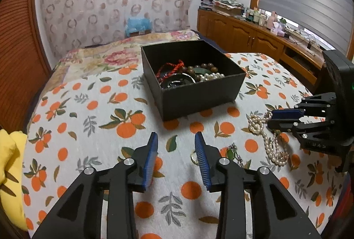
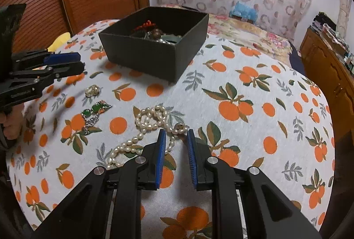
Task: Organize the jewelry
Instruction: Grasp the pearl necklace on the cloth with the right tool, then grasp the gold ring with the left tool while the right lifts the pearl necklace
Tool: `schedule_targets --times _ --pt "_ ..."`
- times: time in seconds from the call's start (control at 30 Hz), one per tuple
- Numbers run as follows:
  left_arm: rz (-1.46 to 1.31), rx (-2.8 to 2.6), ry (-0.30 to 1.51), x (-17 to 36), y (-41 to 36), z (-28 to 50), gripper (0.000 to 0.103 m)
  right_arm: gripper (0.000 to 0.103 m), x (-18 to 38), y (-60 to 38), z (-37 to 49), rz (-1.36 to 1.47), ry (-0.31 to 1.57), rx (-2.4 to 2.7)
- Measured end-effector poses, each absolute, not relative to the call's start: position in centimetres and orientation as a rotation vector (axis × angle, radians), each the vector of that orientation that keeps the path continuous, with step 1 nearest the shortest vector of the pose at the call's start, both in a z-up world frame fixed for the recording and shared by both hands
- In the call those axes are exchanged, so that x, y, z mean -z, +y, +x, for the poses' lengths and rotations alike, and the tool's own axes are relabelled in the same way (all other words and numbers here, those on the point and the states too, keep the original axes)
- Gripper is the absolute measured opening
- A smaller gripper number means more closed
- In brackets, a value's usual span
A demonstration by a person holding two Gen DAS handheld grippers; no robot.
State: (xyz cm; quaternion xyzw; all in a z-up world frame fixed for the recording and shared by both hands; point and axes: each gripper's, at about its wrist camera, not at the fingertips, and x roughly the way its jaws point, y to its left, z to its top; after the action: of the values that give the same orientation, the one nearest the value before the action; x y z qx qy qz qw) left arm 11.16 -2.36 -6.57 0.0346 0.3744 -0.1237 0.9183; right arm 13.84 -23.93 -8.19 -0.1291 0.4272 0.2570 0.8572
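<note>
Bedroom; orange-print bedspread (image 2: pixel 243 75). Pearl necklace (image 2: pixel 152 119) lies just ahead of right gripper (image 2: pixel 176 135), jaws narrow, empty. Left gripper (image 1: pixel 176 139) apart, empty.

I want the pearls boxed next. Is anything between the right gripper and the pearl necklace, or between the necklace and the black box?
Nothing visible. The right gripper is already over the pearl necklace, jaws apart. Only bare cloth lies between it and the open black box.

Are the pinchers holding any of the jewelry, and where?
Nothing is held. The left gripper has open jaws over bare cloth. The right gripper's jaws straddle the pearl necklace on the bed without pressing it.
</note>
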Motion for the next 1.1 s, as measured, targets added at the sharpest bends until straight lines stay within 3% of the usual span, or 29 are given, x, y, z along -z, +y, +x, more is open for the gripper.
schedule_targets --times 0.17,0.33,0.57,1.1 --pt "0.098 0.275 0.801 7.5 -3.2 11.0 0.037 0.02 8.4 -24.0 13.7 -0.275 0.868 -0.53" --pt "0.116 0.29 0.826 8.3 -3.7 10.5 0.039 0.005 8.5 -24.8 13.7 -0.243 0.854 -0.522" --pt "0.124 0.297 0.847 8.8 -3.8 10.2 0.042 0.005 8.0 -25.0 13.7 -0.233 0.84 -0.523" --pt "0.149 0.309 0.858 8.8 -4.4 11.1 0.045 0.005 -1.5 -26.9 11.7 -0.182 0.638 -0.55"
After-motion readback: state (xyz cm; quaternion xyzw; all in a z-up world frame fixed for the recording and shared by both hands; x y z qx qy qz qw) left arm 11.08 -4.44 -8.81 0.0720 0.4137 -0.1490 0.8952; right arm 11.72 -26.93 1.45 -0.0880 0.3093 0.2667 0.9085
